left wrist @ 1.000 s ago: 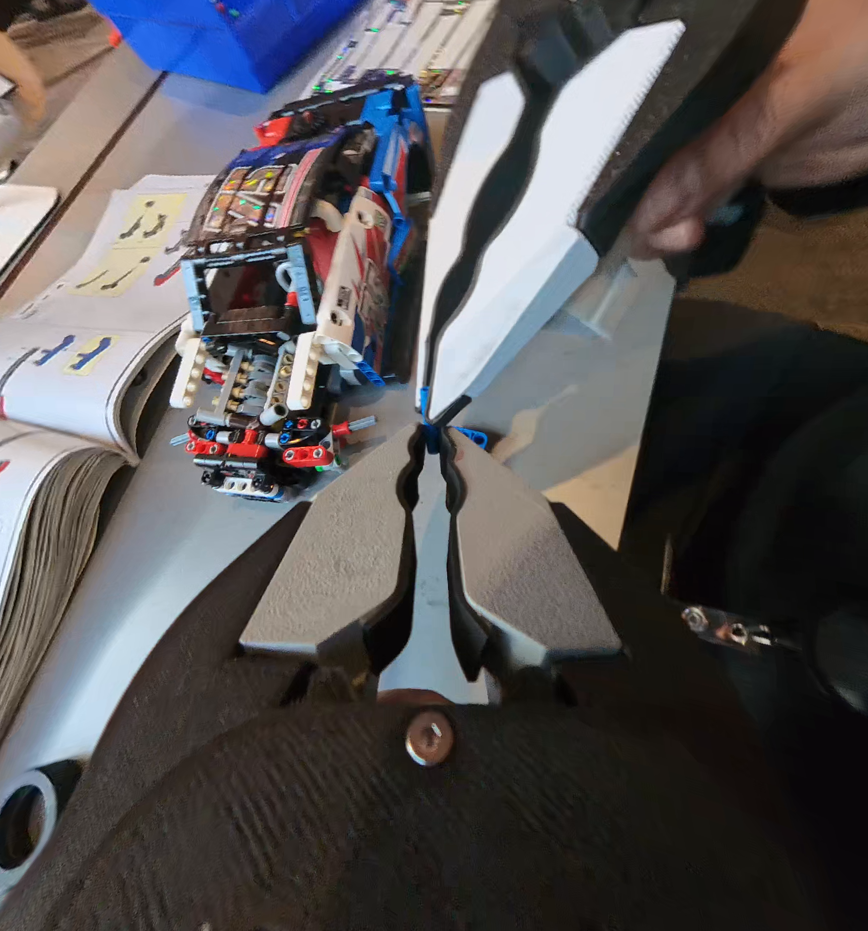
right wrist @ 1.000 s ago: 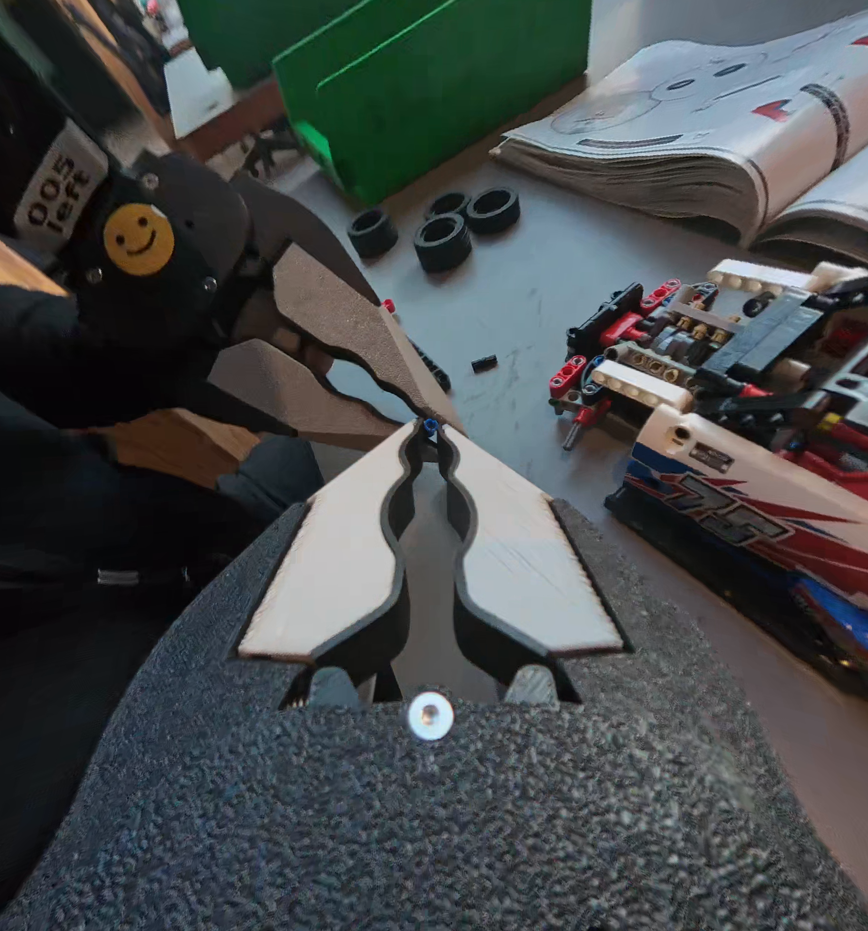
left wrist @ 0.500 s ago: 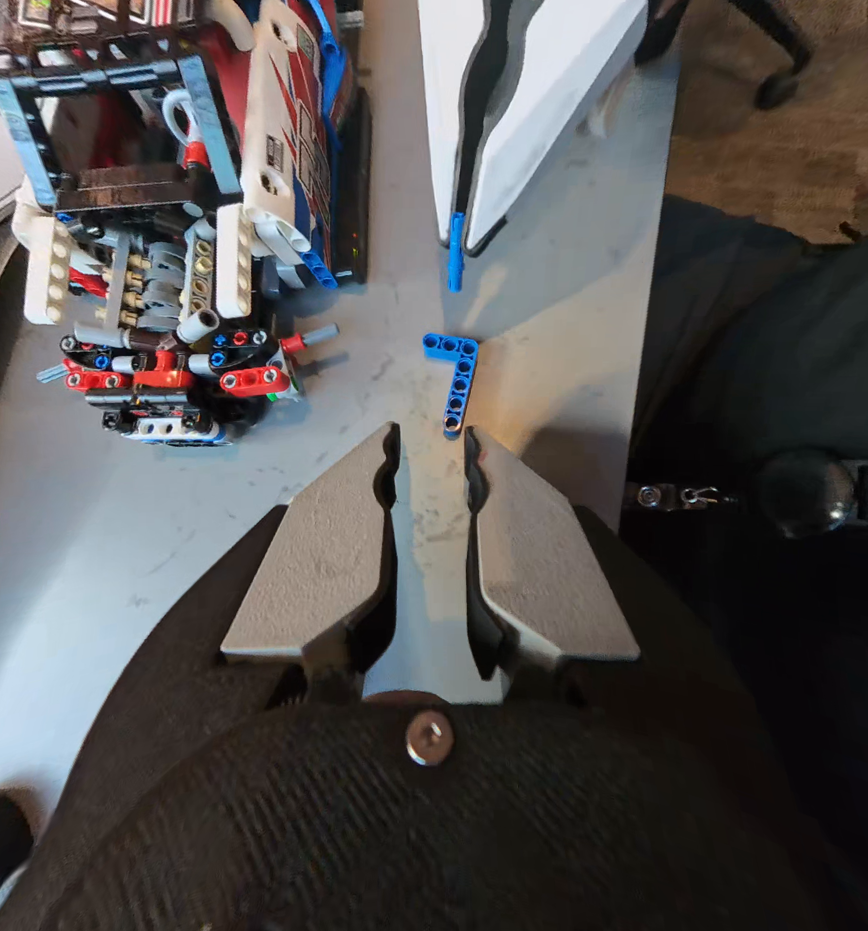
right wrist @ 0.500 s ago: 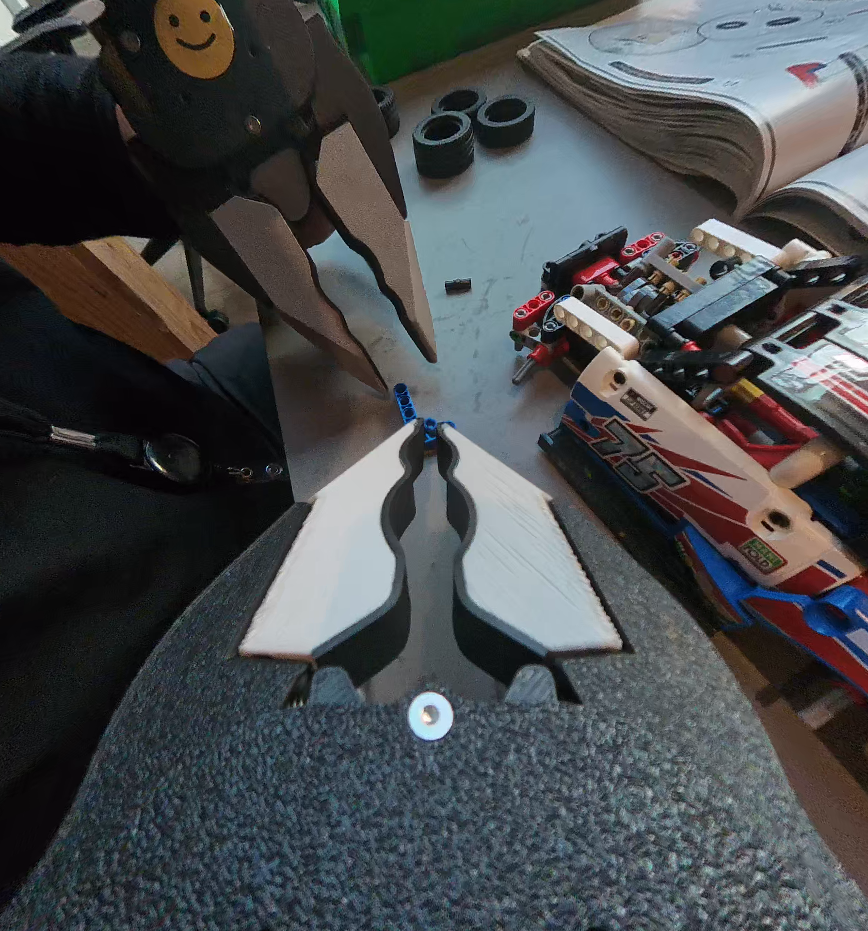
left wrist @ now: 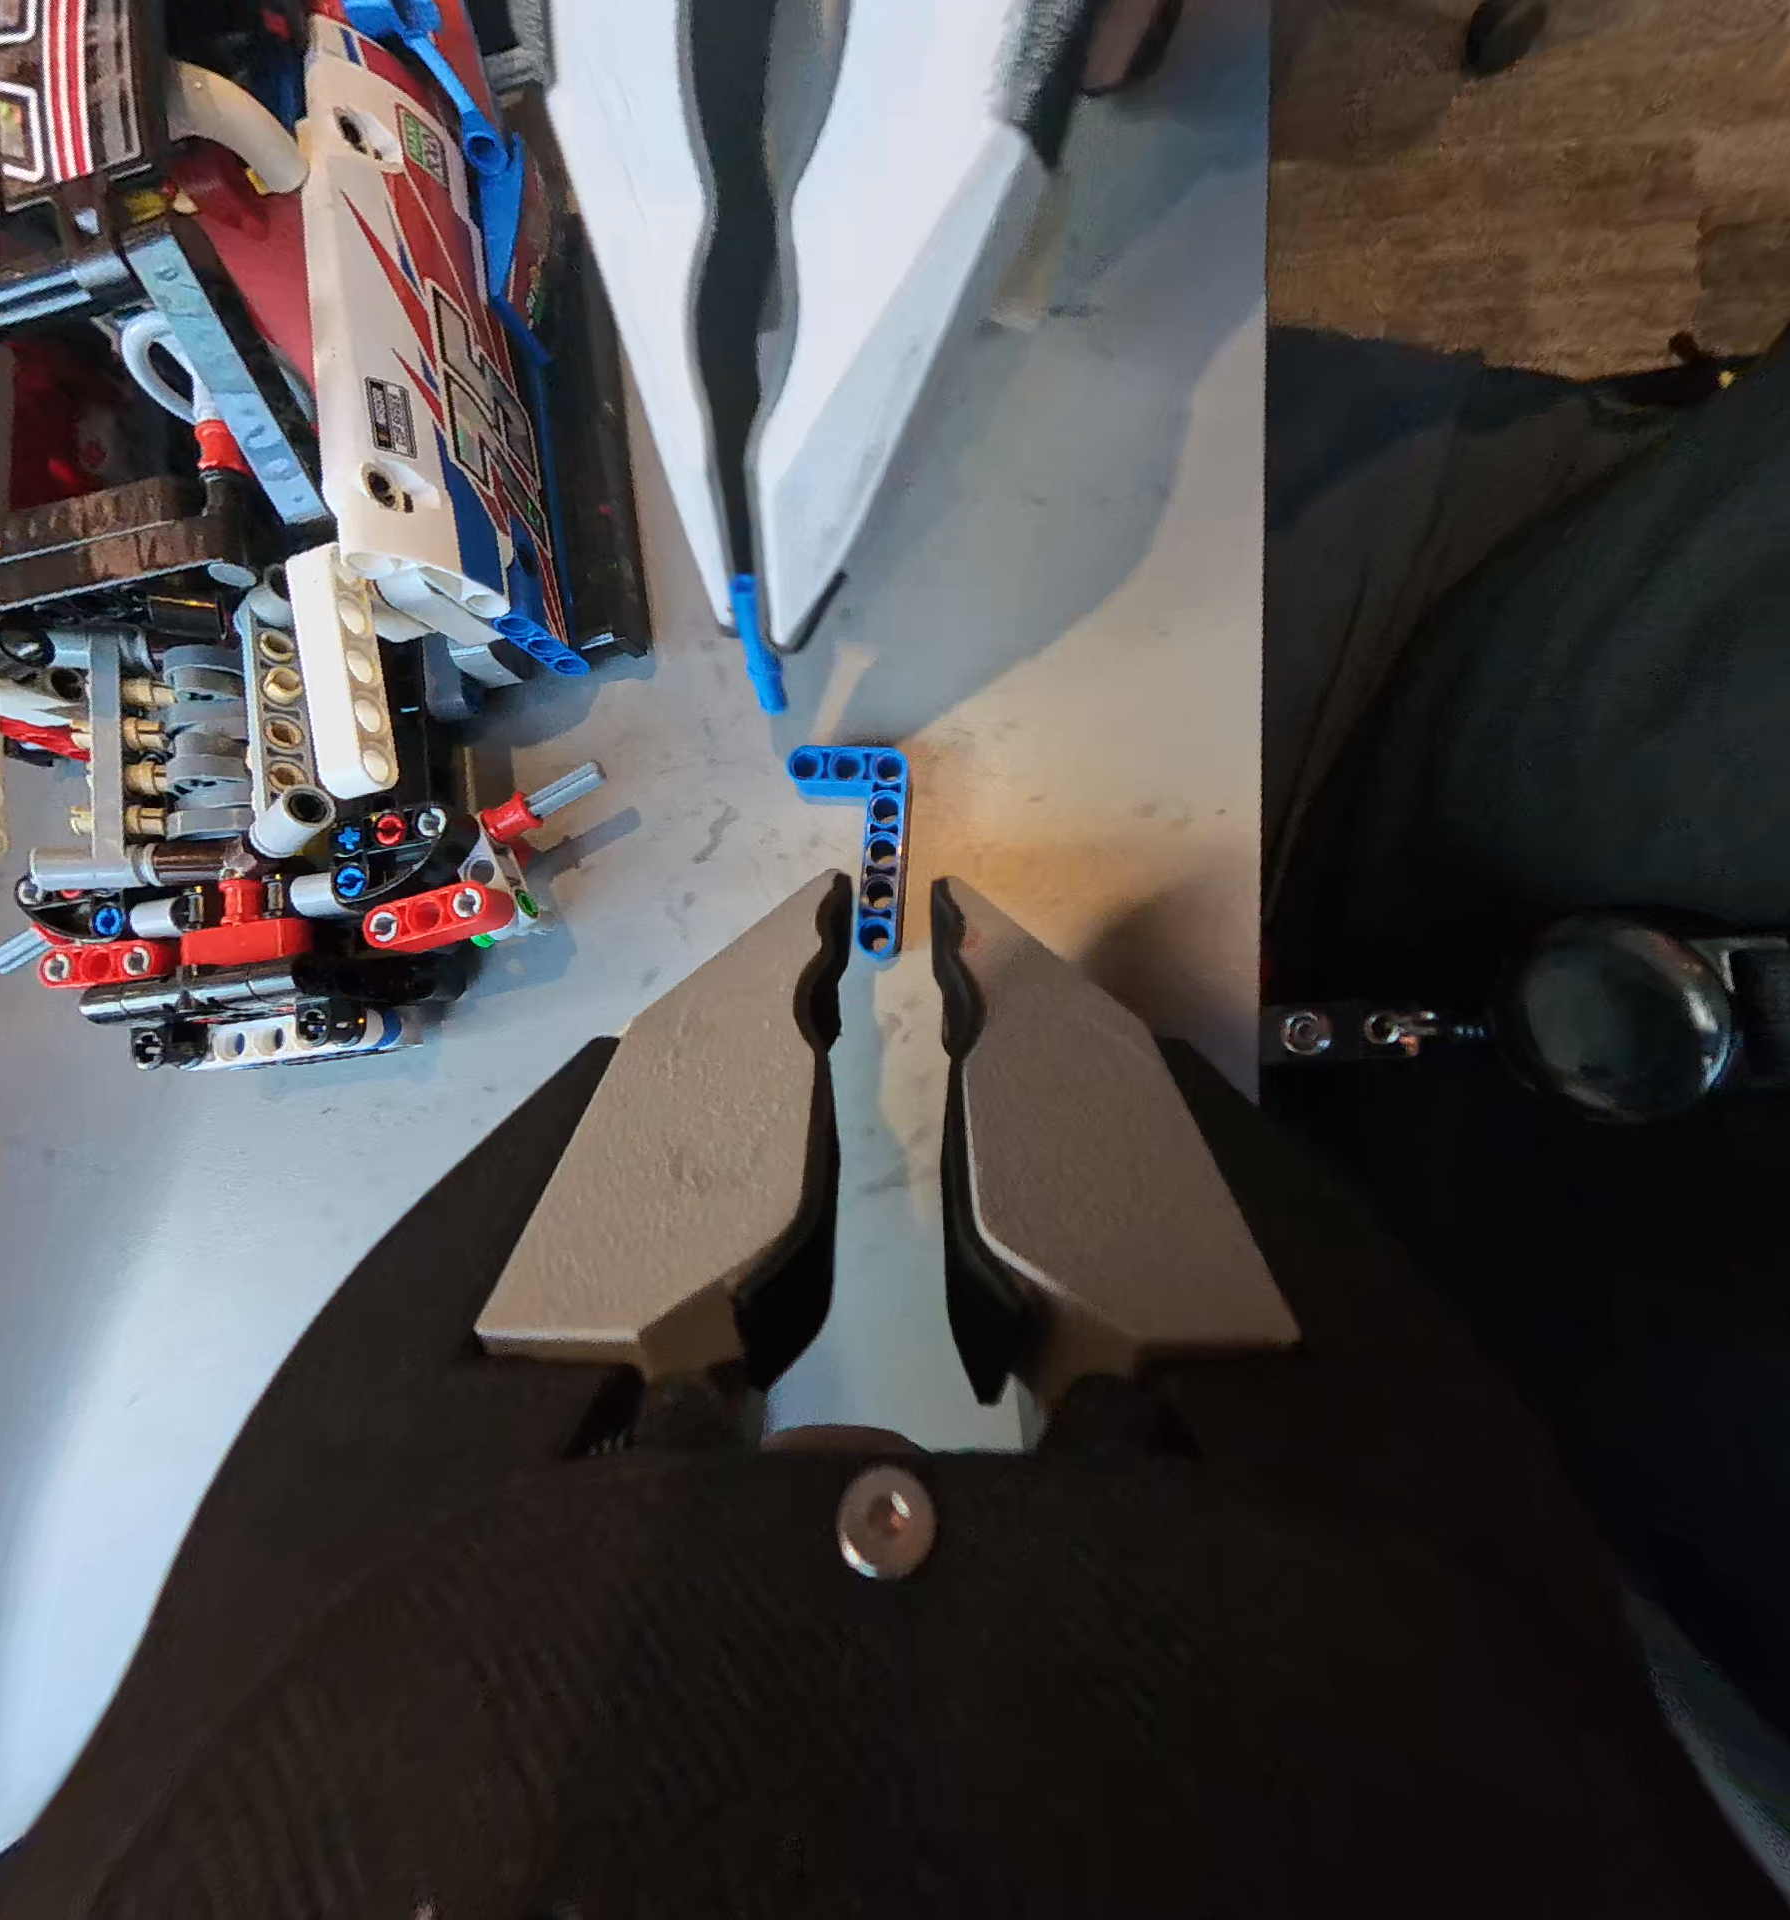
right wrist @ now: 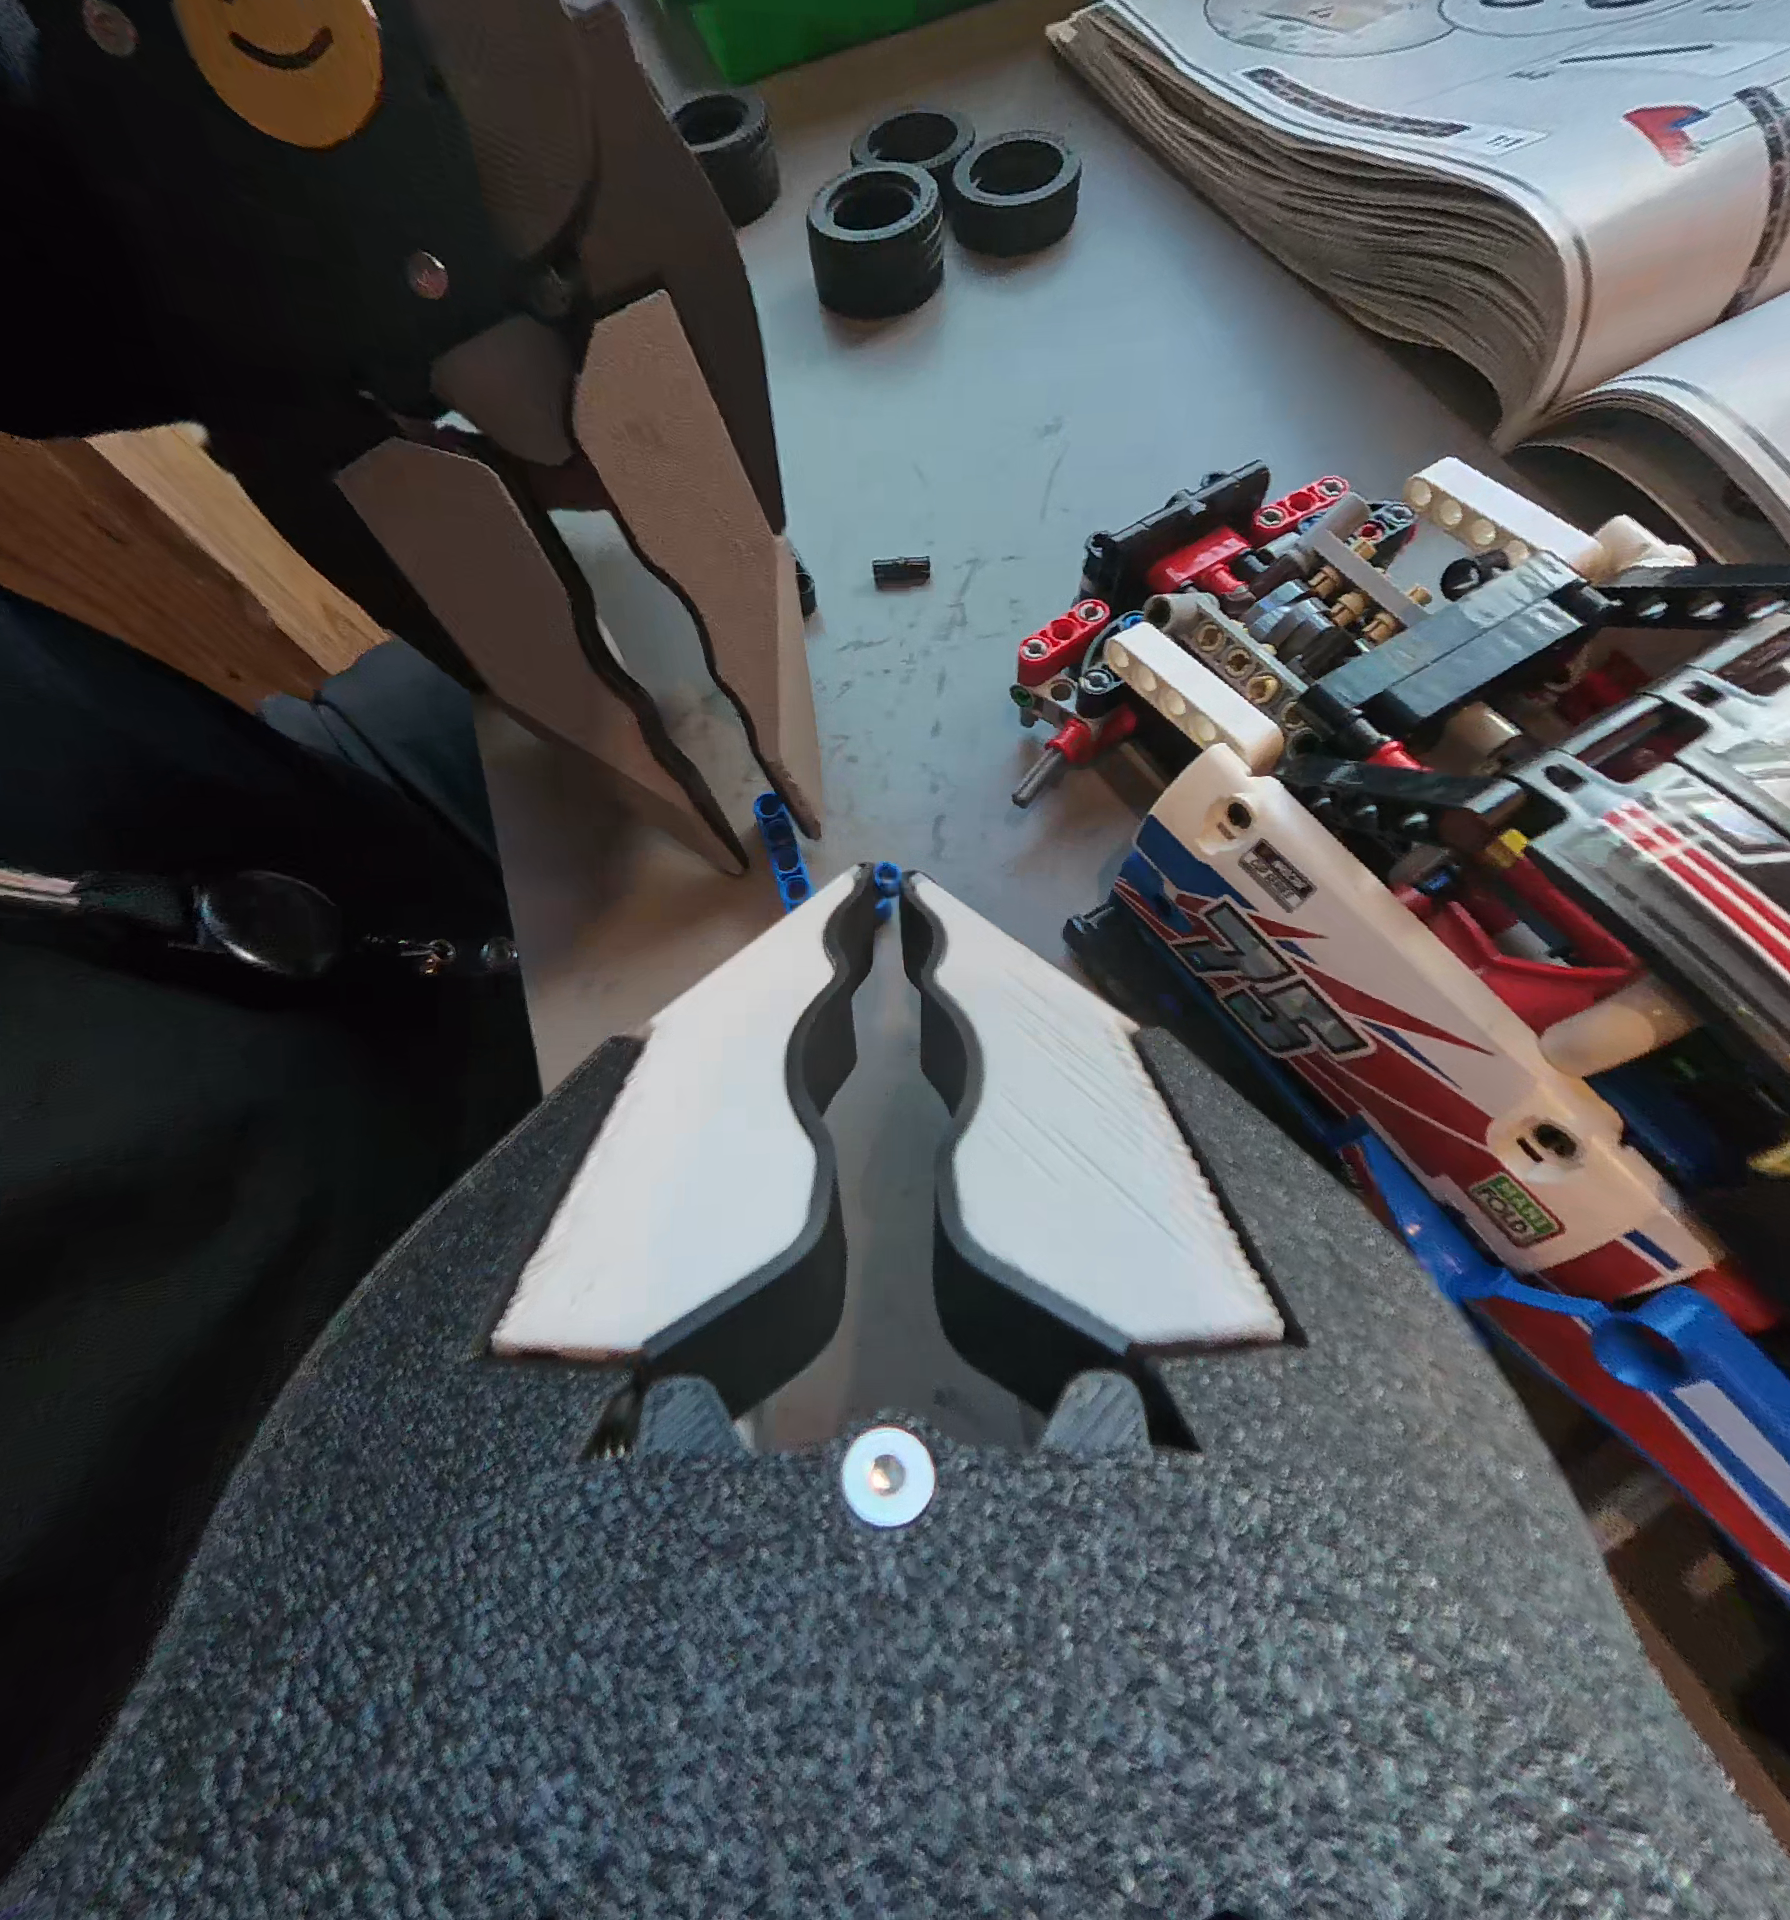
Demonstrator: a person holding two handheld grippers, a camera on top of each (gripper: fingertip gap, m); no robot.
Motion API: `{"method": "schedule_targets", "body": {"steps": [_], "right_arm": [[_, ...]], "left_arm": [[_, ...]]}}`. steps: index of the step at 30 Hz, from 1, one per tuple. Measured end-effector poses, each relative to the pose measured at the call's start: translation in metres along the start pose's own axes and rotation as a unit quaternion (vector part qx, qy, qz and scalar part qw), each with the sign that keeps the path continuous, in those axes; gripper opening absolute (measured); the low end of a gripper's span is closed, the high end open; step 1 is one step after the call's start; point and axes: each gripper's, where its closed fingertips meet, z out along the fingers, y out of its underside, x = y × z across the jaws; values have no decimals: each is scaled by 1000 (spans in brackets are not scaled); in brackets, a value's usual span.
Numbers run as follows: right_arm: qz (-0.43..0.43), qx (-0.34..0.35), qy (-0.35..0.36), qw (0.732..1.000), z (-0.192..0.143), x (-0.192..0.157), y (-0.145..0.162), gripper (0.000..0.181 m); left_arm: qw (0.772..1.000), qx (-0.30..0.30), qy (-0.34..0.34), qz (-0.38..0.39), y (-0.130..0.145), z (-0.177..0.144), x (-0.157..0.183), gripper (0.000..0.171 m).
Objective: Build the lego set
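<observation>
A blue L-shaped beam (left wrist: 870,831) lies flat on the grey table (left wrist: 247,1195). My left gripper (left wrist: 883,902) is open, its grey fingertips on either side of the beam's long arm, not closed on it. My right gripper (right wrist: 883,885) is shut on a small blue pin (right wrist: 883,896); in the left wrist view the pin (left wrist: 759,649) sticks out of the white fingers just above the beam. The beam (right wrist: 782,857) shows in the right wrist view between the left gripper's tips. The half-built race car (left wrist: 278,540) (right wrist: 1442,935) stands beside both grippers.
Several black tyres (right wrist: 901,208) and a small black pin (right wrist: 901,568) lie on the table. An open instruction book (right wrist: 1493,208) lies behind the car. The table edge (left wrist: 1263,727) runs close to the right of the beam, with a person's dark clothing beyond.
The left gripper opened and the blue beam now lies on the table; the left gripper then lowered around its long arm. The right gripper, still holding the pin, drew apart and sits just beyond the beam.
</observation>
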Motion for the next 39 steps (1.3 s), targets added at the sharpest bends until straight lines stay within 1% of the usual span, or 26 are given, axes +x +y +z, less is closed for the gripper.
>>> {"method": "schedule_targets", "body": {"steps": [4,9,13,18,22,25,28,31,36,39], "right_arm": [[-18,-10,28,999,5,11,-1,4],[-40,-33,30,998,18,13,3,4],[-30,-42,10,999,18,6,10,4],[-26,-47,-17,998,13,-11,17,4],[-26,-48,-13,998,8,-17,21,4],[-10,-33,1,999,2,-12,20,4],[21,5,14,1000,-6,-6,11,4],[50,35,10,998,-11,-4,4,4],[59,46,24,997,-14,0,2,4],[54,47,26,997,-14,-1,2,4]], "left_arm": [[1000,-19,-7,17,4,-3,-4,20],[1000,-16,-16,7,5,-4,-6,20],[999,-12,-32,-8,8,-6,-11,19],[998,-20,-60,-22,12,-8,-21,20],[998,-20,-58,-16,12,-9,-17,19],[998,-18,-61,-5,12,-9,-12,18],[997,-25,-71,-23,15,-13,-14,22],[997,-13,-69,-18,14,-14,-11,23],[998,-17,-59,-2,15,-13,-14,25],[998,-26,-55,29,14,-12,-19,25]]}}
